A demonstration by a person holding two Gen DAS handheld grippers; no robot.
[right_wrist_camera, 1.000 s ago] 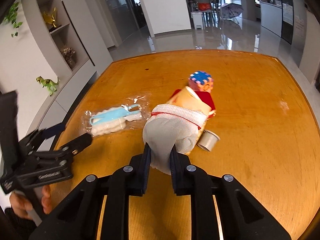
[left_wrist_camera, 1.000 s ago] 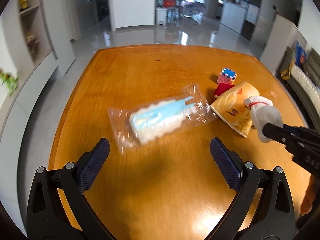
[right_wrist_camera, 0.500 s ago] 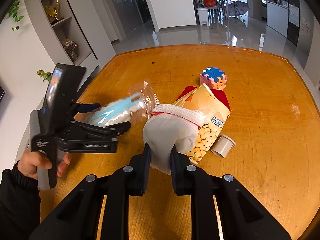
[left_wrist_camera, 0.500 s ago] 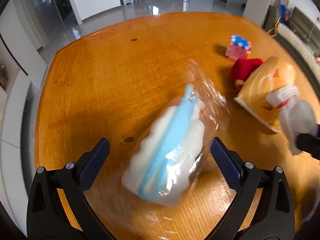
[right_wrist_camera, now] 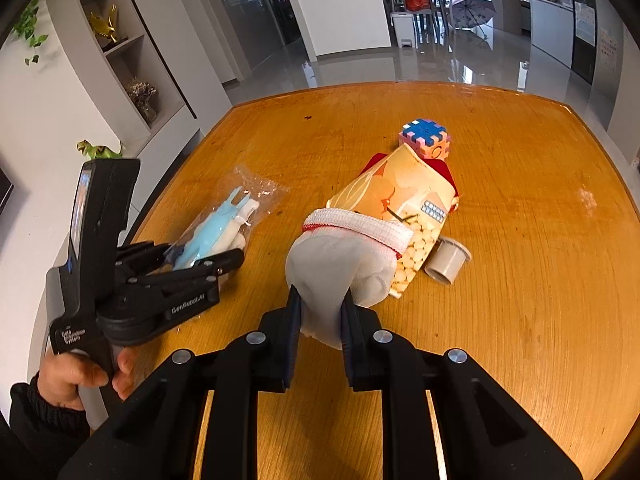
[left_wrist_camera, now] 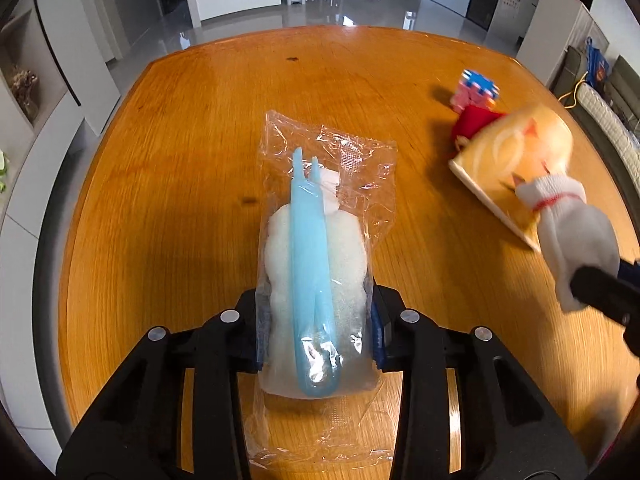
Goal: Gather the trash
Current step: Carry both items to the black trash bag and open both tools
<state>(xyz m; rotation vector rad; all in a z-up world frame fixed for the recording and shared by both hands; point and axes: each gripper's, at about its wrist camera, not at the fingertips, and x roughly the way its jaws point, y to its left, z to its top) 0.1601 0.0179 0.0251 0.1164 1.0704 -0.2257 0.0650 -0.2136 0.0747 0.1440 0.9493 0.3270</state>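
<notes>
A clear plastic packet point(left_wrist_camera: 312, 240) holding a blue plastic tool and white fluff lies on the wooden table point(left_wrist_camera: 180, 160). My left gripper point(left_wrist_camera: 316, 320) is closing on its near end, and both pads press the packet's sides. From the right wrist view, the same packet point(right_wrist_camera: 216, 232) sticks out of the left gripper point(right_wrist_camera: 200, 256). My right gripper point(right_wrist_camera: 320, 312) is shut on a white knit glove point(right_wrist_camera: 340, 264) with a red-stitched cuff, held just above the table. The glove point(left_wrist_camera: 572, 240) also shows at the right of the left wrist view.
An orange snack bag point(right_wrist_camera: 404, 200) lies behind the glove, over a red item point(right_wrist_camera: 444, 172). A pink and blue puzzle cube point(right_wrist_camera: 424, 138) stands beyond it. A small grey cup point(right_wrist_camera: 448, 264) lies on its side by the bag. A hand point(right_wrist_camera: 76, 376) holds the left gripper's handle.
The left gripper came down over the packet and its wide-open jaws closed onto the packet's near end. The right gripper kept still with the glove.
</notes>
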